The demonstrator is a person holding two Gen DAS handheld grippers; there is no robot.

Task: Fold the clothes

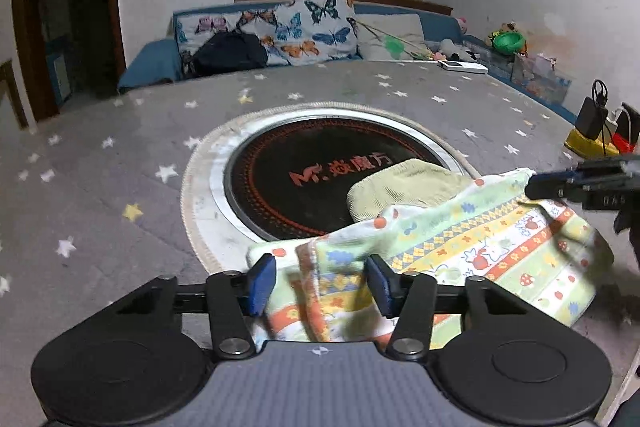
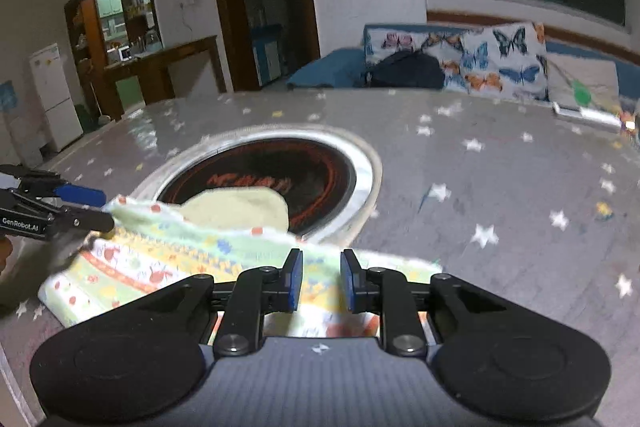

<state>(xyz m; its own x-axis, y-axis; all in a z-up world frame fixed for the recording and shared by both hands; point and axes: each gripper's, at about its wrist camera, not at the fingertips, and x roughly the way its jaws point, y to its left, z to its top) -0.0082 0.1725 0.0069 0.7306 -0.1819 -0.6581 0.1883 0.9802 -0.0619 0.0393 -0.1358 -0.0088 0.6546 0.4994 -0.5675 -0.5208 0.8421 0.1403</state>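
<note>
- Clothing: a small patterned garment (image 1: 472, 247) with yellow, orange and green bands and strawberry prints lies on the near part of the desk (image 1: 120, 187), partly lifted between the two grippers.
- Its pale green ribbed end (image 1: 400, 187) reaches onto the round black cooktop (image 1: 304, 179) set in the middle of the desk.
- Left gripper (image 1: 318, 287): jaws stand apart with a bunched fold of the garment between the blue pads (image 1: 260, 285); in the right wrist view its tips (image 2: 100, 211) sit at the garment's left corner, but whether they actually pinch it I cannot tell.
- Right gripper (image 2: 320, 279): jaws narrowly parted over the garment's near right edge, cloth running between the pads; a firm grip cannot be confirmed. In the left wrist view its tip (image 1: 548, 187) meets the garment's far right corner.
- Desk cover is grey with white and yellow stars.
- Far behind, a butterfly cushion (image 1: 304, 27) and a dark bag (image 1: 228, 53) sit on a blue sofa (image 1: 148, 67).
</note>
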